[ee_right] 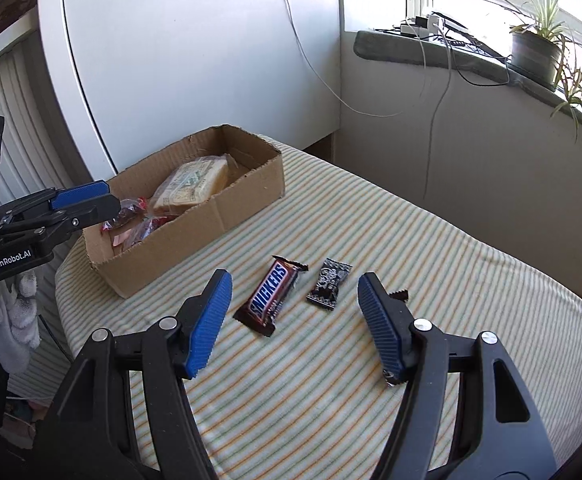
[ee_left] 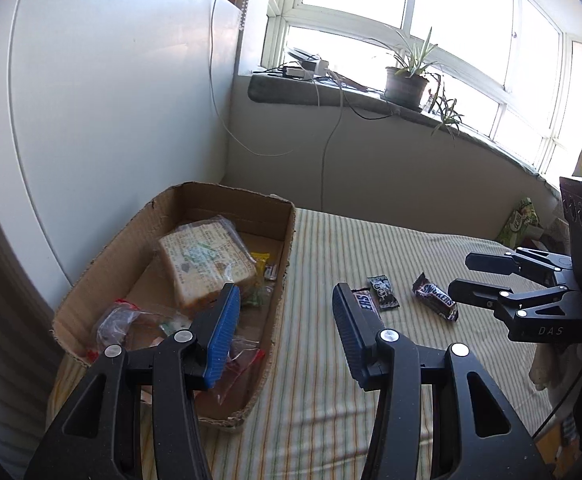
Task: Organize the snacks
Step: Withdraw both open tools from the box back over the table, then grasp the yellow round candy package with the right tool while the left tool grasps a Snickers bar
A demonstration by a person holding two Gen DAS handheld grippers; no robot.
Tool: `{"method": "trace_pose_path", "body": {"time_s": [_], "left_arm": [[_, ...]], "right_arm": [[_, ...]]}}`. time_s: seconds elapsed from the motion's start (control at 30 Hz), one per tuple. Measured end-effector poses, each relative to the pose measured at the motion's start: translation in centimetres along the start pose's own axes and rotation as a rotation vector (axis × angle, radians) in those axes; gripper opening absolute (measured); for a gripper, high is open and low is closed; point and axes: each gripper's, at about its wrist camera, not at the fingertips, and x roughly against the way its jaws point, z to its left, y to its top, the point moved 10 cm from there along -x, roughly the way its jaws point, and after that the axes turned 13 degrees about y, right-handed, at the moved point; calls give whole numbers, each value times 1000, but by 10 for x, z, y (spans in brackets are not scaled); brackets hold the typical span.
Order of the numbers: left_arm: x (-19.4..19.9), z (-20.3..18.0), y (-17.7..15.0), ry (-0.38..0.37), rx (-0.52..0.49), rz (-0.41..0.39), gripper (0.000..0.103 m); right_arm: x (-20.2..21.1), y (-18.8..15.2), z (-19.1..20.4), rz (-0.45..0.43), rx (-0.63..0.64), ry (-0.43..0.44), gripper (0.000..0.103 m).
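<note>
Snickers bar (ee_right: 271,295) and a small dark packet (ee_right: 329,285) lie loose on the striped surface (ee_right: 451,280), apparently awaiting the cardboard box (ee_right: 195,236) nearby. Right gripper (ee_right: 293,320) hangs above them, fingers spread and empty; left gripper (ee_left: 283,332), also parted and empty, is by the box.

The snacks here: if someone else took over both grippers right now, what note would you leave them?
Left gripper: open, empty, hovering at the cardboard box's near edge.
Right gripper: open, empty, above the loose snacks.
In the box: a wrapped sandwich, clear bags with red trim and a few small sweets.
Still on the striped cloth: one Snickers bar, a small black packet beside it, and a second Snickers bar, mostly hidden behind the right finger in the right wrist view.
Left to do: move those three into the box.
</note>
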Motion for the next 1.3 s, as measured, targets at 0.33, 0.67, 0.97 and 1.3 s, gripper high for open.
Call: {"method": "trace_pose_path", "body": {"time_s": [0.33,0.67,0.97,1.3], "left_arm": [[-11,-61,-10,-96,-64,35,47],[-32,-119,-27,-182,-128,102,47],[-51,-176,-41,-276,-168,180,47],[-79,-195,-52,-312,-140,282,56]], "right_arm": [[55,-50,-60,-11,-103,-137,68],[111,-119,-124,-3,-260,-295,68],[134,-168,-163,12,-415,-346,68],[114,-178,-185,37,-470,-323,64]]}}
